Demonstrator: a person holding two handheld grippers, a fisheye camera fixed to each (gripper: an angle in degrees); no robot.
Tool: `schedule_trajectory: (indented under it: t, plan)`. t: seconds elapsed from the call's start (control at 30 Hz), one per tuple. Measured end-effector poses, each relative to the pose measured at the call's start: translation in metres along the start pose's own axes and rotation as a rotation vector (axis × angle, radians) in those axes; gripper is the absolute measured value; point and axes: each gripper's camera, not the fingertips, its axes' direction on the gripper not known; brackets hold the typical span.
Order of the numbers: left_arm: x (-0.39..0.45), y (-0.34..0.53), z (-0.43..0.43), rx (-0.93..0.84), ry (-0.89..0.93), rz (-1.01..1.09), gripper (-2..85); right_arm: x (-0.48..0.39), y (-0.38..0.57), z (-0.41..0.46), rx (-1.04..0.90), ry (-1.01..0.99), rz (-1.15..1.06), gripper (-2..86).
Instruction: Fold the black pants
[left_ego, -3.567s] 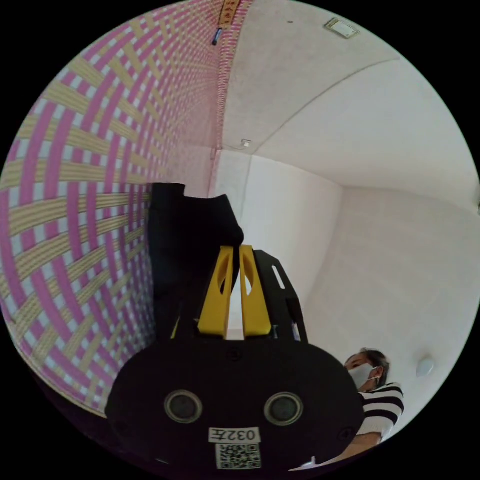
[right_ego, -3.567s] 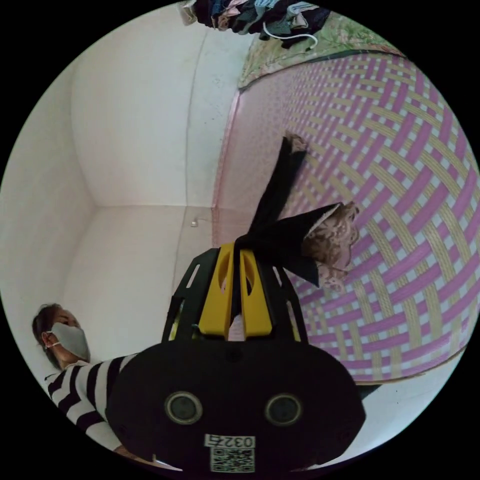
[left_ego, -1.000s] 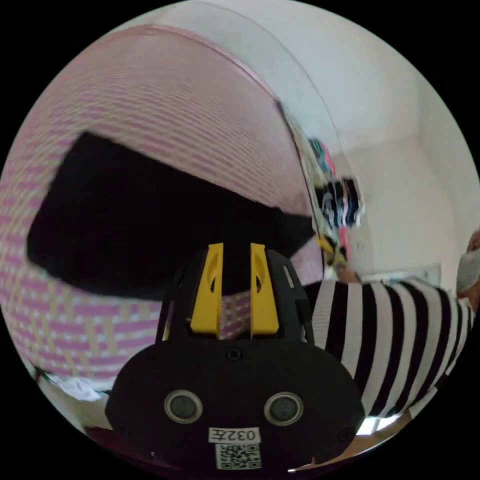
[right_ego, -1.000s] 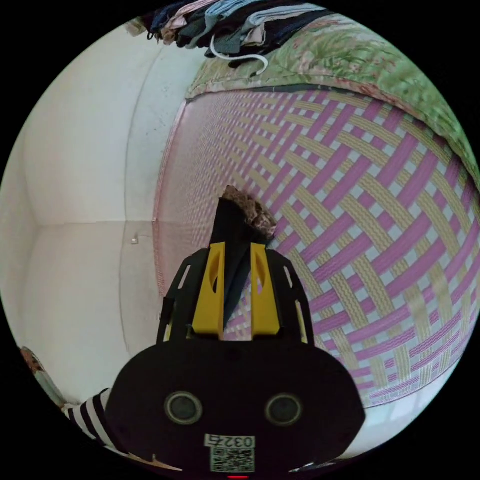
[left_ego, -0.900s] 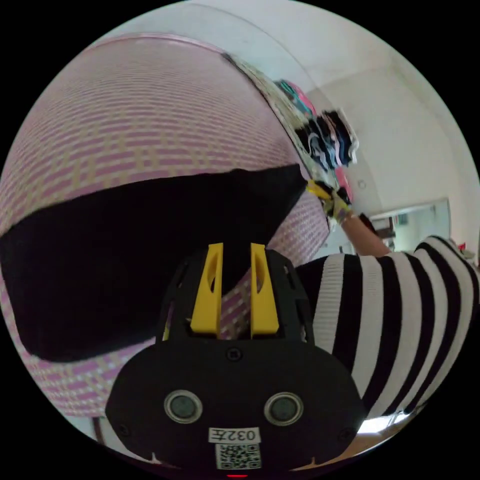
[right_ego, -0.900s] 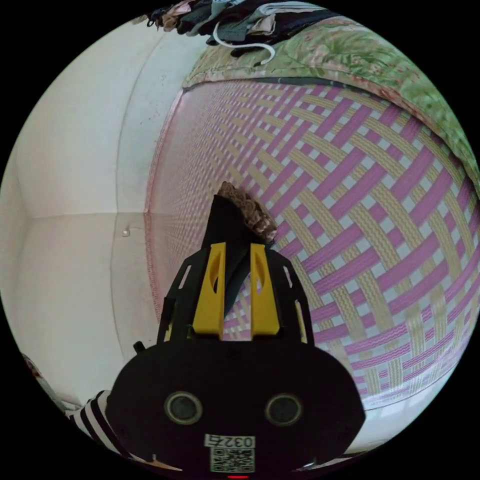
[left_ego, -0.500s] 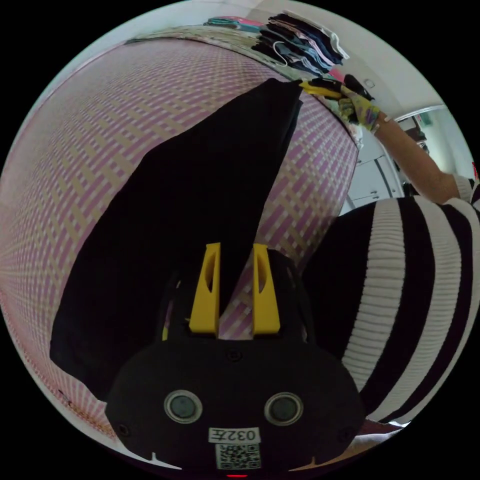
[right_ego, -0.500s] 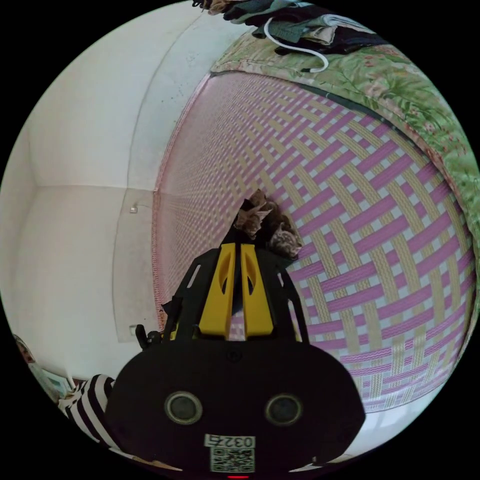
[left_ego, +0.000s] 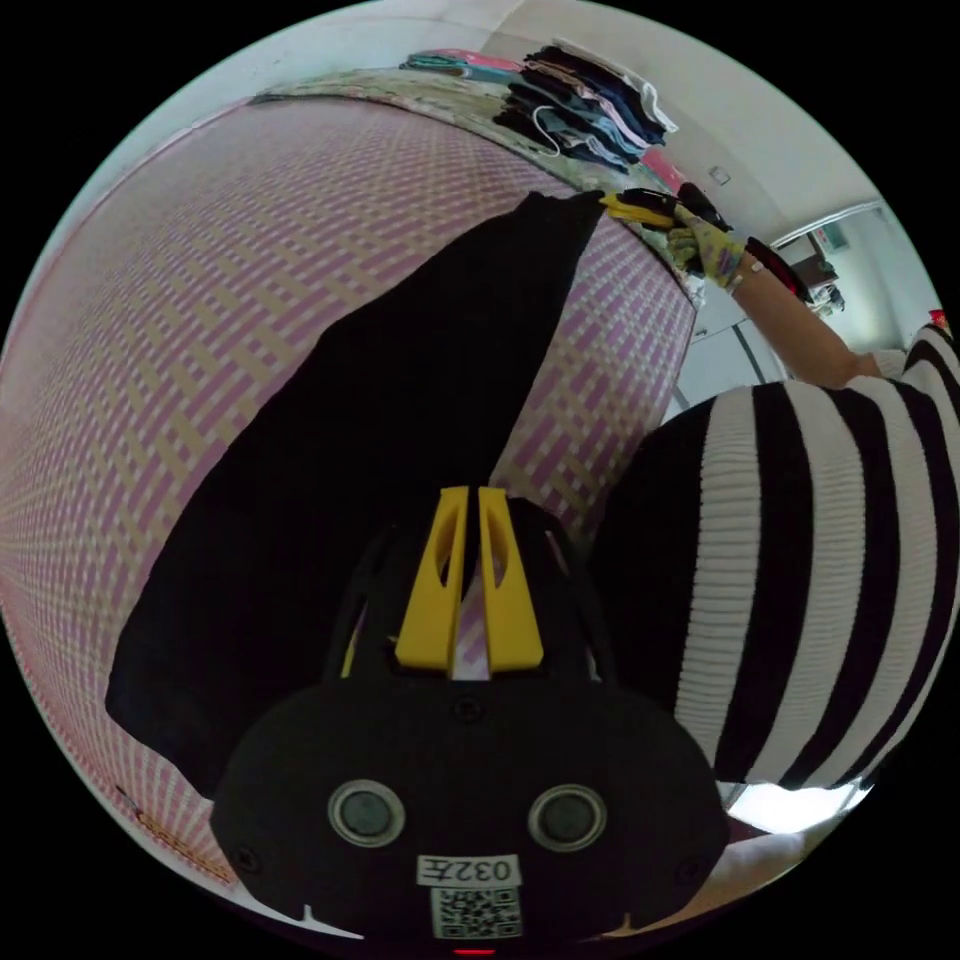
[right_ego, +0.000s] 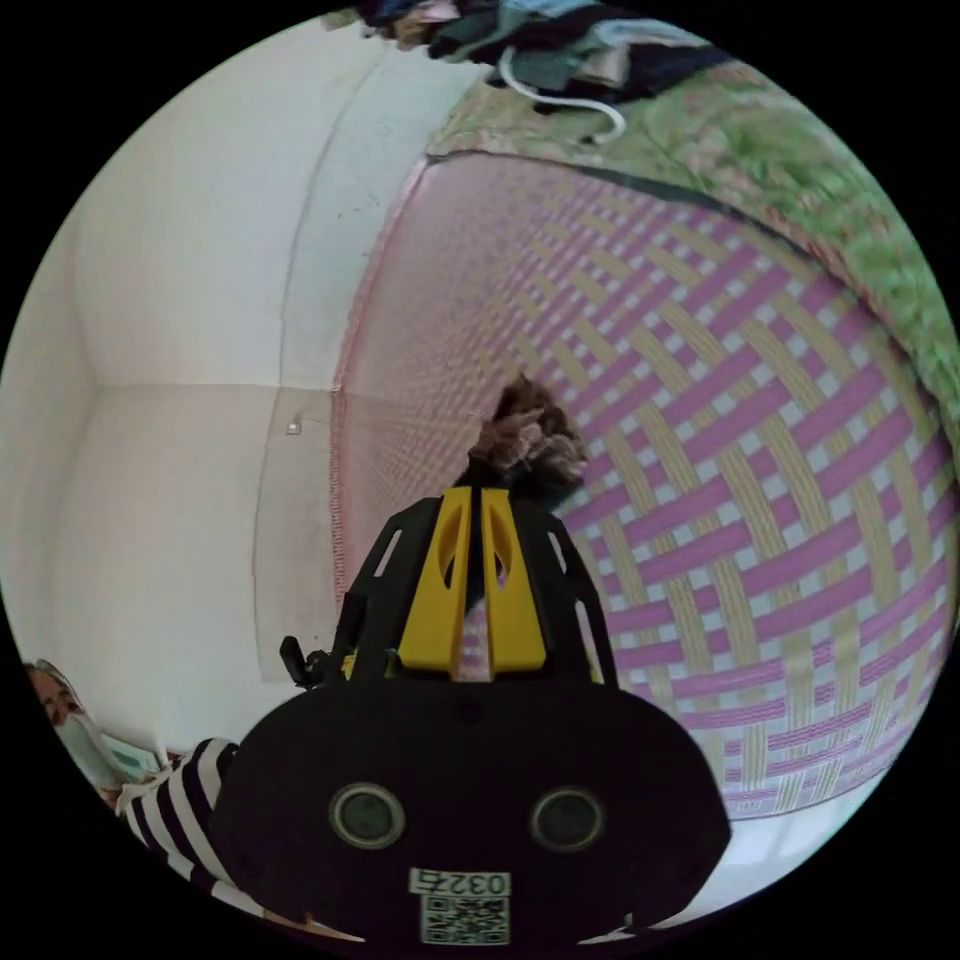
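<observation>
No containers here. The black pants (left_ego: 370, 420) lie spread flat on a pink-and-tan woven mat (left_ego: 180, 300), long axis running from my left hand-held gripper (left_ego: 462, 500) up and away to my right hand-held gripper (left_ego: 630, 208) at the far end. The near part is wide; the fabric narrows toward the far end.

Left gripper view: my left hand-held gripper's yellow jaws are drawn nearly together at the near edge of the pants, dark cloth right at the tips. I can't tell for sure that cloth is pinched between them. Far off, the right hand-held gripper sits at the narrow far corner of the pants, held by my gloved hand (left_ego: 705, 245). My striped sleeve (left_ego: 800, 560) is on the right of this view. A stack of folded clothes (left_ego: 585, 95) sits past the mat's far edge on a floral sheet (left_ego: 450, 95).

Right gripper view: my right hand-held gripper (right_ego: 472, 497) has its jaws pressed together on a bunched bit of the black pants (right_ego: 478, 560), with a brownish lace trim (right_ego: 525, 435) sticking out just beyond the tips. Woven mat (right_ego: 760, 520) underneath, green floral sheet (right_ego: 830, 190) beyond it, clothes pile (right_ego: 560, 50) at the top edge, white wall (right_ego: 180, 400) on the left.

Each gripper body carries a small white sticker with a code square; I'm not reading it off.
</observation>
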Motion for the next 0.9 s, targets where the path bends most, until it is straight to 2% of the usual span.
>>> schedule_trajectory:
  t: [0.17,0.4,0.47,0.63,0.77,0.9]
  plan:
    - [-0.017,-0.007,0.029,-0.031,0.031,-0.036,-1.5,0.016,-0.007,0.007,-0.003,-0.029,0.021,-0.8]
    - [-0.027,-0.01,0.015,0.037,0.019,-0.009,-1.6,-0.073,-0.038,-0.009,0.021,-0.128,-0.259,-0.8]
    - [-0.027,-0.011,0.015,0.038,0.021,0.005,-1.6,-0.084,-0.043,-0.013,0.025,-0.08,-0.295,-0.8]
    - [-0.043,-0.025,0.036,-0.018,0.051,-0.021,-1.5,0.002,-0.058,0.018,-0.062,0.072,-0.014,-0.5]
    - [-0.054,-0.034,0.034,0.002,0.09,-0.063,0.0,0.016,-0.061,0.023,-0.002,0.02,-0.001,0.8]
    - [-0.061,-0.04,0.019,0.012,0.19,-0.048,3.3,0.021,-0.07,0.019,0.005,0.083,0.043,8.9]
